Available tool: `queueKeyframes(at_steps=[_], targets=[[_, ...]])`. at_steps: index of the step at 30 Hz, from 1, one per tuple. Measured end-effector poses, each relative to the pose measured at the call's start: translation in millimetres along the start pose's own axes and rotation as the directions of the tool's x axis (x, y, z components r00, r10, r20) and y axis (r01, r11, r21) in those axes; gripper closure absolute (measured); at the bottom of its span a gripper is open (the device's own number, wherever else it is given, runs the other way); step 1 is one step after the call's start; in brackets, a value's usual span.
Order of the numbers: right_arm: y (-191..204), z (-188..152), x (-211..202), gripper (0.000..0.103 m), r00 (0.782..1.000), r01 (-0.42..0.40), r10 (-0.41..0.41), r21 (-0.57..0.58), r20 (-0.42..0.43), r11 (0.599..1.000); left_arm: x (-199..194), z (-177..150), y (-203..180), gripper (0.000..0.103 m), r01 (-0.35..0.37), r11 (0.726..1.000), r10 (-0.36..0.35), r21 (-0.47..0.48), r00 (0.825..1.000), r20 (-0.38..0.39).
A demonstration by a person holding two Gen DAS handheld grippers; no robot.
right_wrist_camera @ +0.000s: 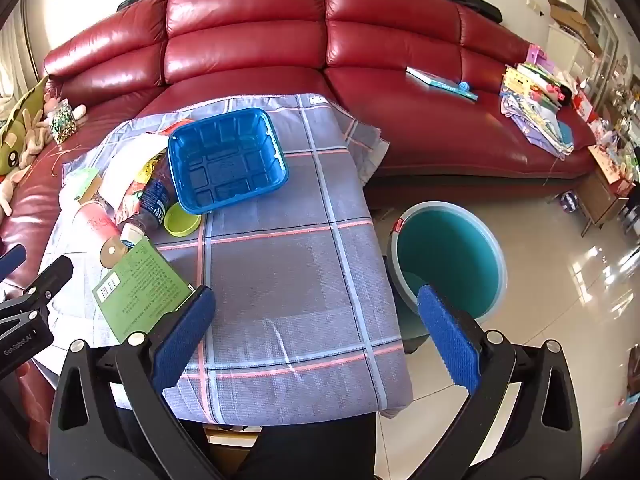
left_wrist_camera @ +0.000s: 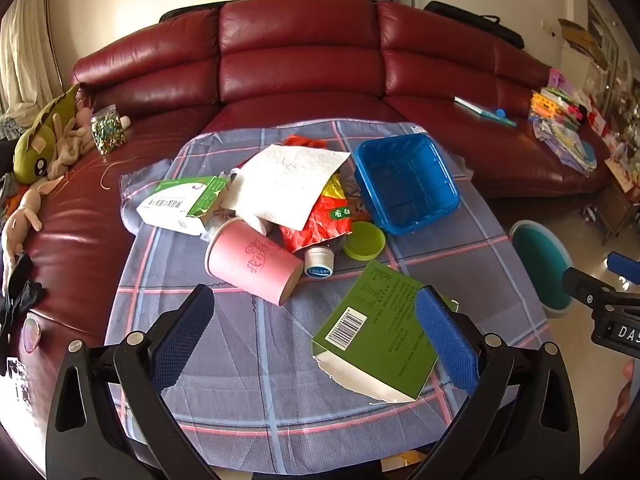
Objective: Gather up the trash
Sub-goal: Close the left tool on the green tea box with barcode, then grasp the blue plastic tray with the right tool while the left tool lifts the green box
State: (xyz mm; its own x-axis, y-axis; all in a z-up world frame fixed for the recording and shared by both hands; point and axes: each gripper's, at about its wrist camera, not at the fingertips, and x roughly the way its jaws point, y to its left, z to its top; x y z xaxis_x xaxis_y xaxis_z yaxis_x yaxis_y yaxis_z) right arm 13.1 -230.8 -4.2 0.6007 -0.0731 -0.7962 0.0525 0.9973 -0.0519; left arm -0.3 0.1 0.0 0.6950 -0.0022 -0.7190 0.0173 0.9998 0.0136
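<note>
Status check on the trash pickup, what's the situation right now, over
Left tongs and right tongs open, empty. Trash piled on the cloth: green box nearest, pink cup, blue tray. Bin beside the table, way clear.

both hand-held tools look alike: the left gripper [left_wrist_camera: 316, 320] and right gripper [right_wrist_camera: 316, 320] have glossy black plastic arms with triangular cut-outs, silver round screws, and textured blue-padded fingers [left_wrist_camera: 446, 338] (white lettering marks their sides).

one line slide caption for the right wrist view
Open right gripper hovers over the plaid cloth, teal bin on the floor beside it, blue tray and green box awaiting collection.
</note>
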Motion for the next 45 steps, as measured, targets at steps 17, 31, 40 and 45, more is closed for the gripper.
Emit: queueKeyframes(at_steps=[17,31,40,45], targets=[[-4.0,0.1,-4.4,0.006,1.0,0.018,-0.018,0.006,0.011,1.0,0.5,-2.9,0.3,0.002,0.005,1.0,-0.005,-0.001,1.0,-0.002],[-8.4,-12.3,12.2,0.006,1.0,0.005,-0.004,0.03,-0.029,1.0,12.7,-39.5,10.0,0.003,0.138,0.989,-0.132,0.043,0.982,-0.132],[-14.6,-26.3,36.0,0.006,0.995,-0.021,0.027,0.063,-0.095,0.998,55.5,-64.9,-38.6,0.02,0.247,0.962,-0.209,0.113,0.94,-0.272],[-26.7,-30.6,45.7,0.006,0.994,-0.023,0.033,0.09,-0.108,0.996,80.0,-65.3,-52.2,0.025,0.249,0.964,-0.213,0.093,0.932,-0.293]])
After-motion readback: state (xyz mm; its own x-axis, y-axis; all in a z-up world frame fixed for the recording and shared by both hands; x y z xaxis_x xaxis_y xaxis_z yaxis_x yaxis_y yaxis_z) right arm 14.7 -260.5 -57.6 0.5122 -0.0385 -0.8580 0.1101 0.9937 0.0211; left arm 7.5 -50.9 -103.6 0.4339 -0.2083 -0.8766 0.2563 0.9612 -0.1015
